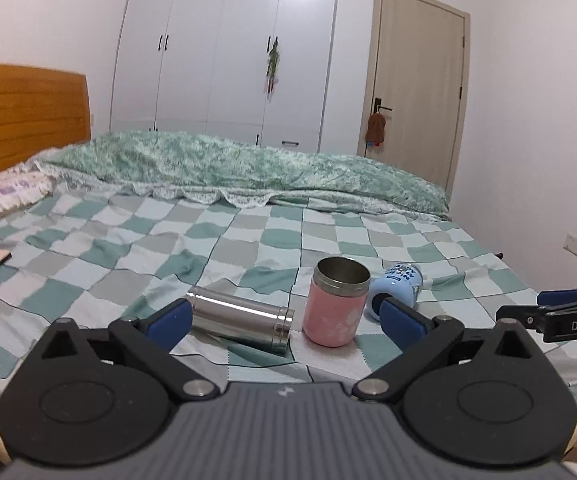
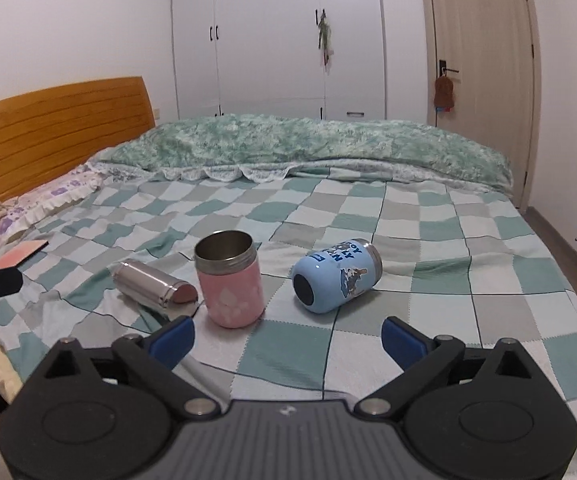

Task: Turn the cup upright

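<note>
Stood upright already: pink cup (image 2: 231, 283), mouth up on the checked bedspread (image 2: 428, 320). Lay on its side just right of the pink cup: blue cup (image 2: 338, 276), base toward the camera. Lay tipped just left of the pink cup: steel cup (image 2: 154, 283). Judged partly done, with two flips left. Hovered short of the pink cup, fingers spread wide, gripping nothing: left gripper (image 1: 288, 318) and right gripper (image 2: 288, 338).

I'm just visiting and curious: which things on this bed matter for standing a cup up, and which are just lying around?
Part of the job:
- blue cup, on its side
- steel cup, on its side
- pink cup, already upright
- both grippers, fingers open

Just lying about:
- green blanket
- pillow
- pink card
</note>
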`<control>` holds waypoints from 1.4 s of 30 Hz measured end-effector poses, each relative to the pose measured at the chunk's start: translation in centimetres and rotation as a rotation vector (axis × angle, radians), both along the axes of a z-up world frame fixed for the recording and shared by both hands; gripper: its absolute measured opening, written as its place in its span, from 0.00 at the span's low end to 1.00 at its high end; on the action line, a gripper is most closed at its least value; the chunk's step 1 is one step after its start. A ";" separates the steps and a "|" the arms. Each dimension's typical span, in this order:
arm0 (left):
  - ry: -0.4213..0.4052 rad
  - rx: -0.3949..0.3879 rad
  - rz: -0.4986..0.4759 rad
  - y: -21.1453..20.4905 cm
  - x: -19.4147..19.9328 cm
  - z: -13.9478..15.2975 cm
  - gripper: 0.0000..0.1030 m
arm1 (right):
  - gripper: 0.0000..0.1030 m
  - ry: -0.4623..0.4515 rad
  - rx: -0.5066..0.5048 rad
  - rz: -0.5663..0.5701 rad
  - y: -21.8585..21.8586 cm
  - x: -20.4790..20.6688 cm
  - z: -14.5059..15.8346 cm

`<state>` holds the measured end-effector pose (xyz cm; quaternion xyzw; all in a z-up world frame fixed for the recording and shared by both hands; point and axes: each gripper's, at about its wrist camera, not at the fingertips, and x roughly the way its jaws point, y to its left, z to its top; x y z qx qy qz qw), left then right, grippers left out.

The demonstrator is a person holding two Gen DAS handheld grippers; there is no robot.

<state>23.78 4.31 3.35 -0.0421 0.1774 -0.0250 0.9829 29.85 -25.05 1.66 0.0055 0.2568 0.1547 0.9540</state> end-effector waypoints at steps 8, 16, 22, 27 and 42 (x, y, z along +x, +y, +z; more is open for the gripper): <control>-0.032 0.044 0.002 -0.1 -7.7 -0.8 1.00 | 0.98 -0.095 0.020 0.052 0.5 -8.3 1.0; -0.075 0.002 0.051 0.4 -15.6 -1.2 1.00 | 1.00 -0.175 -0.024 0.091 1.7 -17.9 0.1; -0.118 0.089 0.058 -0.9 -20.8 -3.1 1.00 | 1.00 -0.242 -0.039 0.110 2.6 -24.2 -1.2; -0.121 0.062 0.069 -2.0 -24.1 -4.7 1.00 | 1.00 -0.252 0.077 0.081 2.3 -27.5 -2.0; -0.175 0.057 0.085 -3.5 -25.1 -4.5 1.00 | 1.00 -0.296 0.129 0.062 1.3 -29.4 -3.0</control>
